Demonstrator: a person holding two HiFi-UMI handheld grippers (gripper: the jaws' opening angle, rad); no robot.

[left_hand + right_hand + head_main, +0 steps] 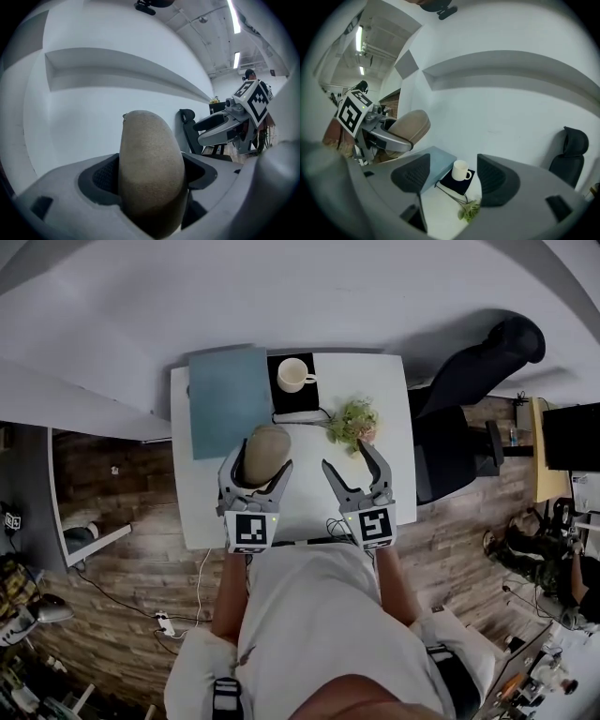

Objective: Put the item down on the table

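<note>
A tan, rounded oblong item (264,453) is clamped between the jaws of my left gripper (254,465), held up in the air over the white table (211,512). In the left gripper view the item (150,180) fills the gap between both pads and sticks up past them. My right gripper (356,463) hovers open to the right of it, with nothing between its fingers; through its jaws (452,180) I see the table below. The right gripper view also shows the left gripper holding the item (410,127) at the left.
On the table lie a blue-grey book (228,399), a white mug (294,375) on a black pad (298,404), and a small green plant sprig (352,422). A black office chair (469,399) stands right of the table. Wood floor surrounds it.
</note>
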